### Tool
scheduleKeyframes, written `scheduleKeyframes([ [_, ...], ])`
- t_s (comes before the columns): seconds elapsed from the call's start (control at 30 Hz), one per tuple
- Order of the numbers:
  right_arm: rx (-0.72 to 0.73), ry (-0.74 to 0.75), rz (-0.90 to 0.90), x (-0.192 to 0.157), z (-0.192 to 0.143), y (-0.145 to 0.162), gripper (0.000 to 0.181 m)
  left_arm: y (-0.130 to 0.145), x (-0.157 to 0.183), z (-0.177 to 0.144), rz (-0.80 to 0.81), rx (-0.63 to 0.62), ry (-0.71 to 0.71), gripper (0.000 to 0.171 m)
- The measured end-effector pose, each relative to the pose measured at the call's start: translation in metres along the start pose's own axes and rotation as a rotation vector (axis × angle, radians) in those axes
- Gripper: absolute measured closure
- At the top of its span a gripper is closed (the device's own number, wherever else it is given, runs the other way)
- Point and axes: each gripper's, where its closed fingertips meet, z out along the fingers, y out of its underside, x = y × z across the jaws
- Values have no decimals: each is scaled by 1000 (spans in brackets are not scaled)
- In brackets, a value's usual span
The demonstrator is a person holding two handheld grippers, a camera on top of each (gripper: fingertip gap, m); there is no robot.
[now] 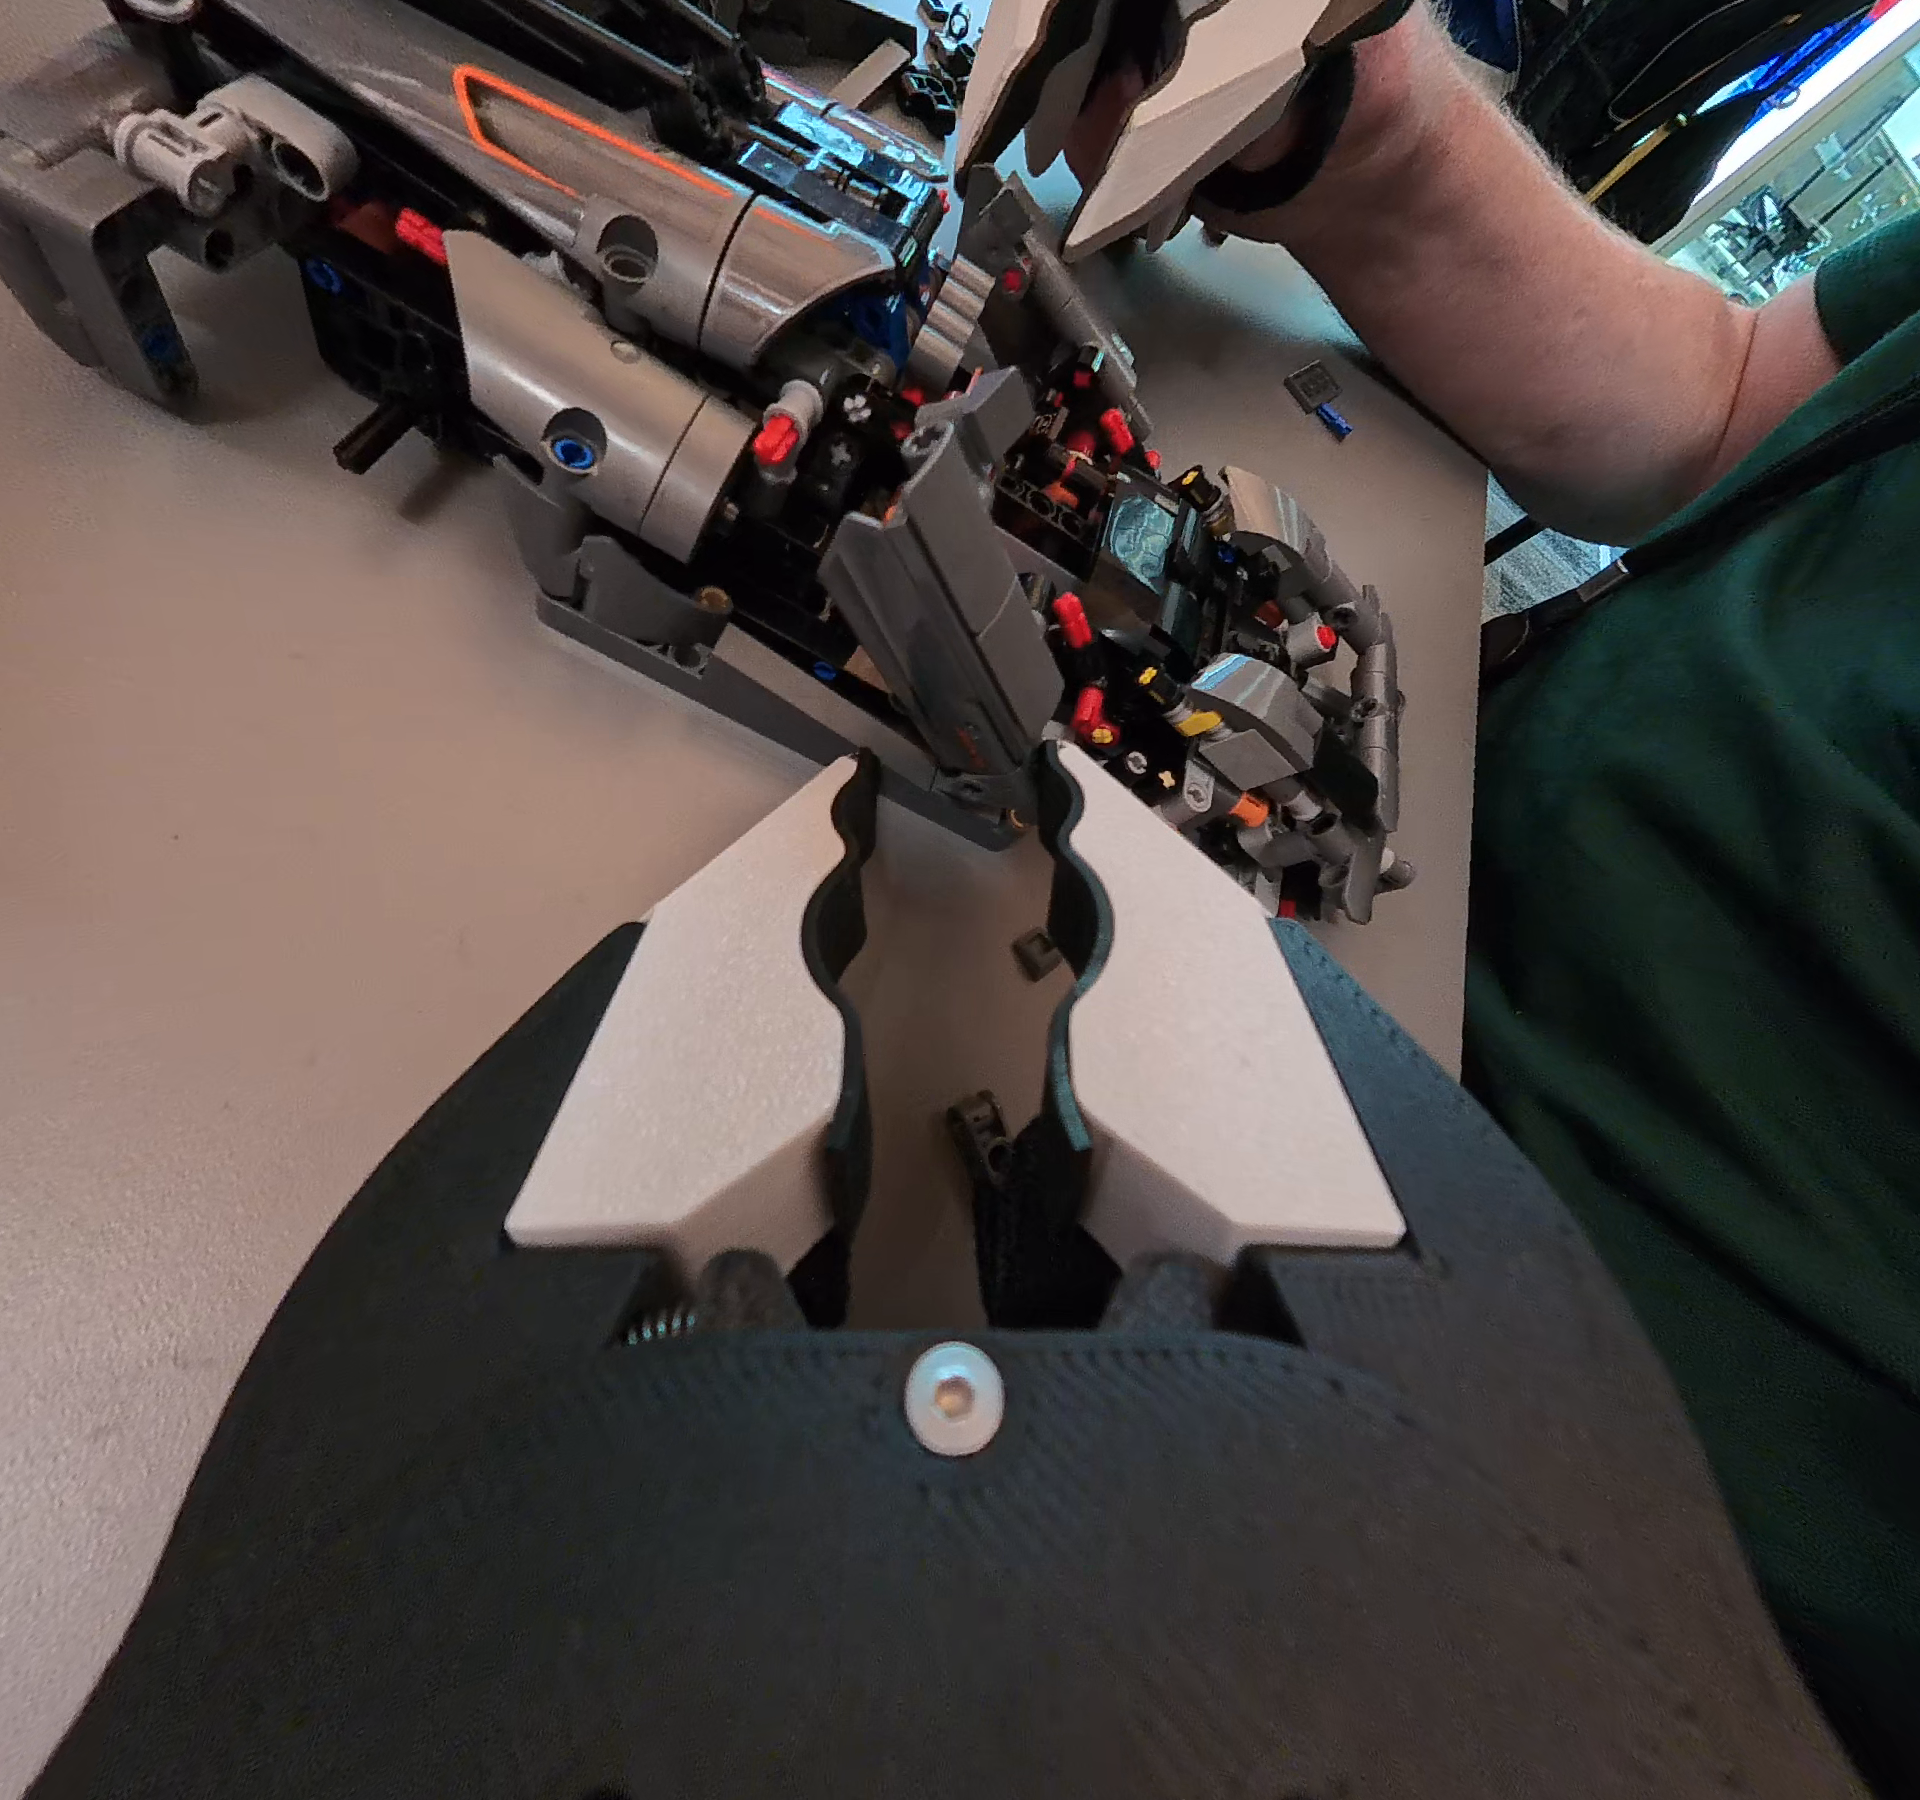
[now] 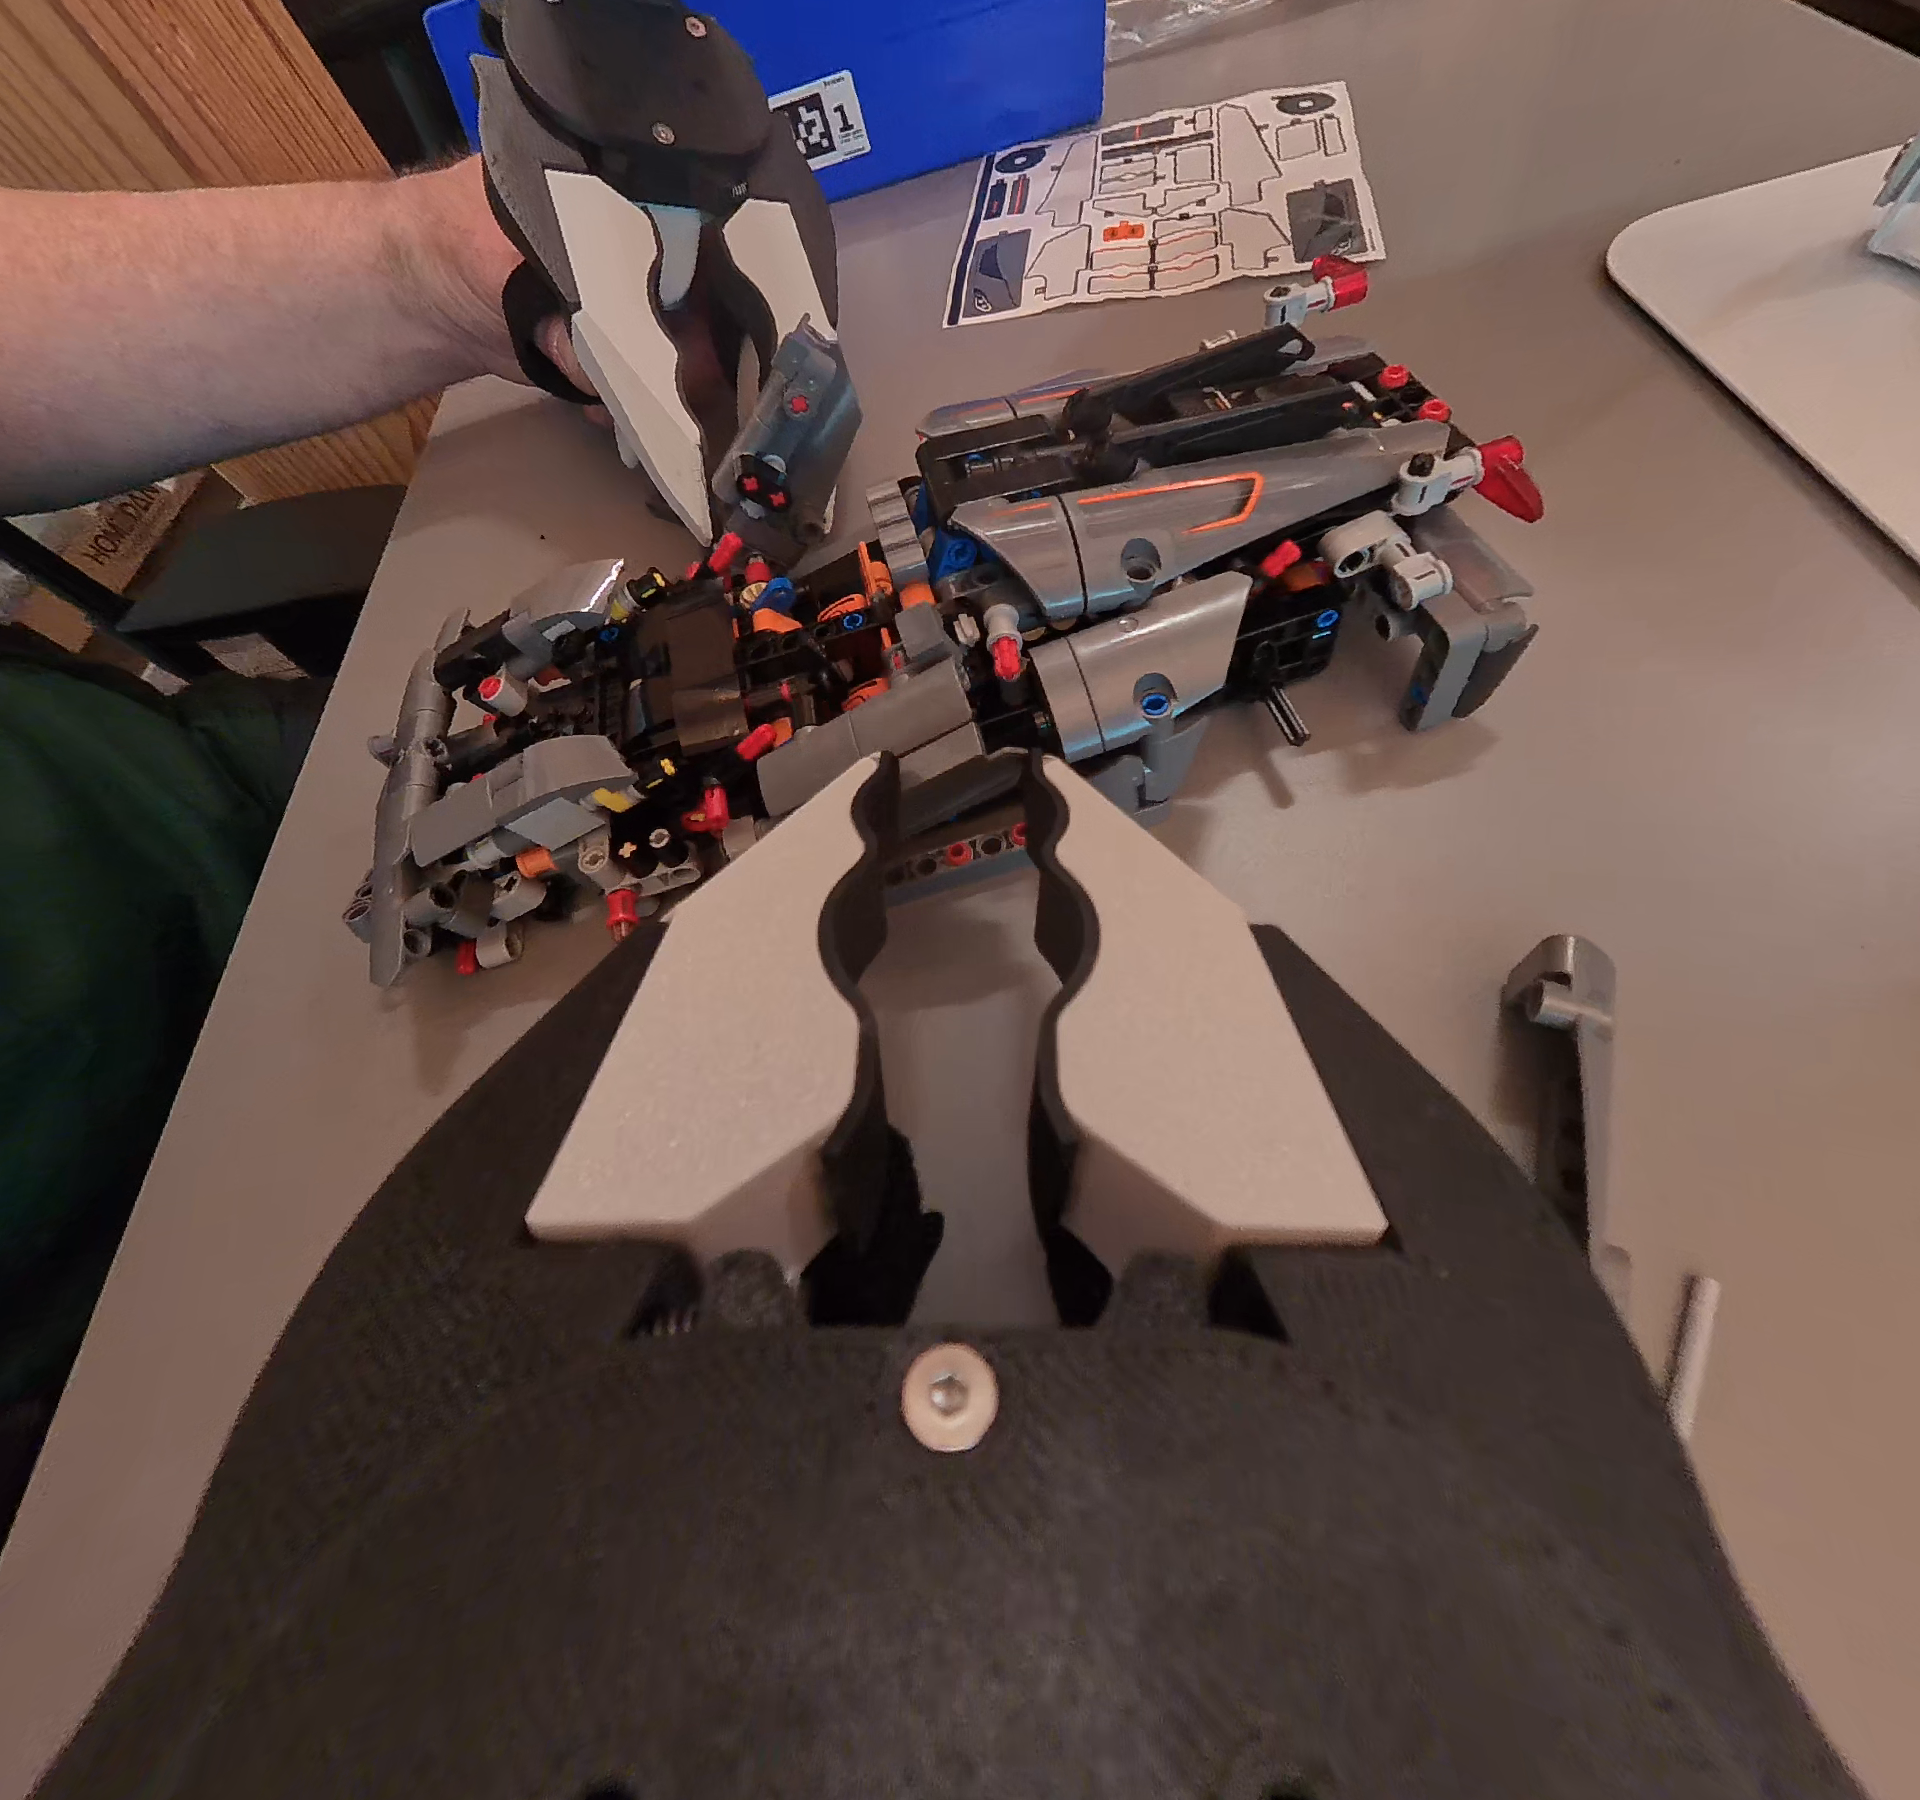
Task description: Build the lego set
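Note:
A grey, black and orange lego car model point(image 2: 1091, 545) lies on the grey table point(image 2: 1455, 867); it also shows in the left wrist view point(image 1: 644, 316). My left gripper point(image 1: 956, 763) is shut on the lower end of a raised grey door panel point(image 1: 935, 607), which stands tilted up on the car's far side point(image 2: 790, 441). My right gripper point(image 2: 961, 763) is closed around the grey door panel point(image 2: 914, 742) on the car's near side. In the left wrist view it point(image 1: 1023, 212) reaches down to that side.
A blue box point(image 2: 935, 15) and a sticker sheet point(image 2: 1164, 202) lie behind the car. A loose grey beam point(image 2: 1569, 1054) and a white tray point(image 2: 1766, 316) are to the right. Small loose pieces point(image 1: 935, 57) and a blue pin point(image 1: 1330, 420) lie near the table edge. My right fingertips sit around 12 cm from my left ones.

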Motion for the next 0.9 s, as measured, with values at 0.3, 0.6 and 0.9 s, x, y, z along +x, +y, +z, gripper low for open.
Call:
scheduleKeyframes([
  [0.3,-209,73,53,16,4,35,181,0,-1,0,-3,0,-2,142],
  [0.6,17,-47,125,7,-12,1,168,0,-1,0,-5,-1,1,142],
  [0.9,51,-38,-65,-12,-2,-11,156,0,-1,0,-3,0,0,142],
])
